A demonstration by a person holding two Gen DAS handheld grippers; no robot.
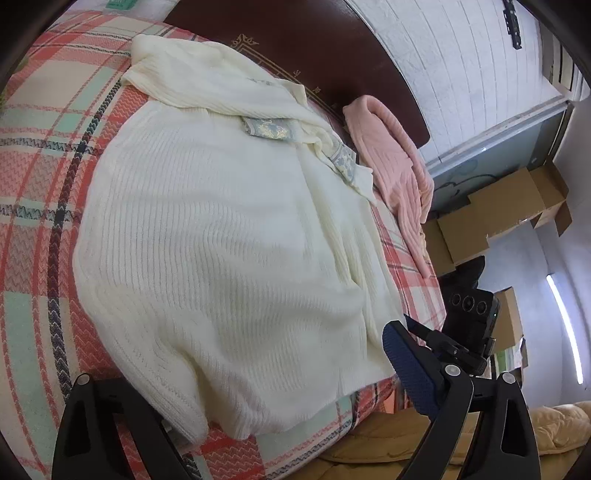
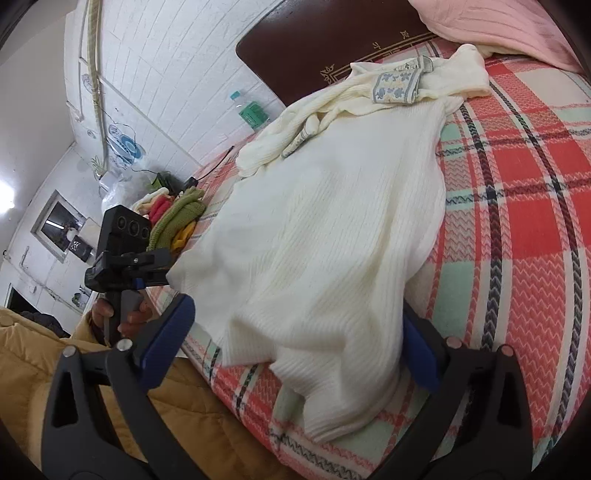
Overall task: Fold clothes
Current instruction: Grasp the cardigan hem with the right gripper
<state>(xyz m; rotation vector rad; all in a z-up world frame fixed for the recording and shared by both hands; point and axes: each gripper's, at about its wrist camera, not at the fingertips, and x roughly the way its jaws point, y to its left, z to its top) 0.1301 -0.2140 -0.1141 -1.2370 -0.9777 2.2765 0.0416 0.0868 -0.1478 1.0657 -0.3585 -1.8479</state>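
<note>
A cream ribbed sweater lies spread across the bed, its hem at the near edge and its collar end bunched toward the dark headboard. Blue-patterned trim shows on the folded-over sleeves near the top.

The right gripper has its jaws spread wide — one blue pad off the bed's edge, the other pad partly behind the fabric, with the hem's corner lying between them. No pinch on the cloth can be seen. The left gripper hangs over the hem's other corner, its jaws apart: one blue pad is clear to the side, while the opposite finger sits at the far side of the hem, its pad hidden. In the right wrist view the left gripper shows at the bed's edge, touching the sweater's side, a hand on its grip.

A pink garment lies beside the sweater's top. A heap of green, red and yellow knitwear sits at the bed's far side — a bottle beyond it. Cardboard boxes stand past the bed.
</note>
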